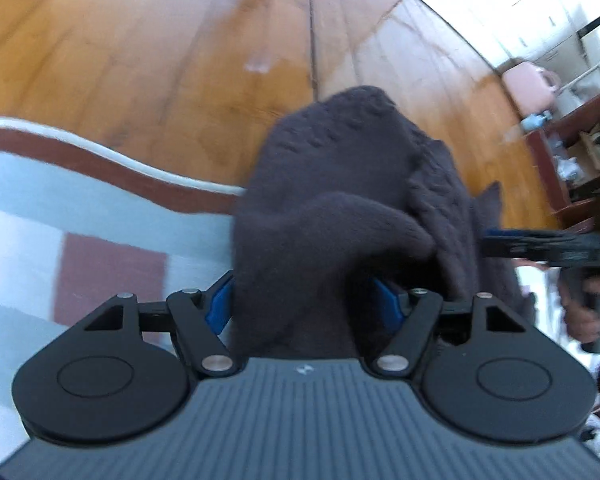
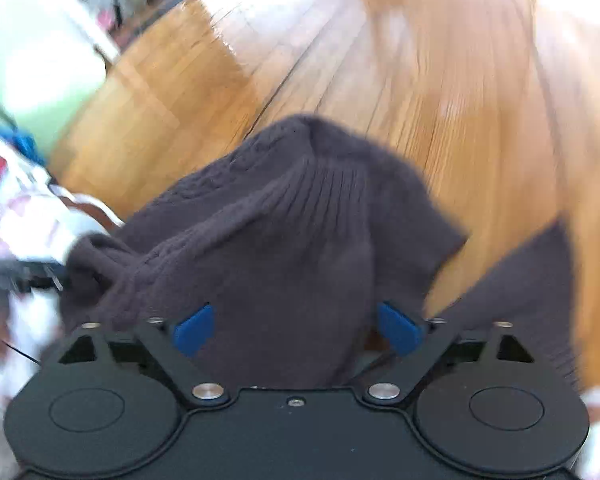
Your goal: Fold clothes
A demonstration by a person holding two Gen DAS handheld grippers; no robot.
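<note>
Dark knit sweater (image 1: pixel 340 208): bunched on the wood floor (image 1: pixel 140 40), running from between both grippers toward 12 o'clock. Left gripper (image 1: pixel 306 304): jaws wide, cloth between the blue pads (image 1: pixel 219 304), no grip evident. Right gripper (image 2: pixel 296 328): likewise wide, at the left's 3 o'clock.

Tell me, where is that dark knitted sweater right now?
In both wrist views the dark sweater lies bunched between each claw's blue fingers, over the wooden floor, right of a striped cloth.
</note>
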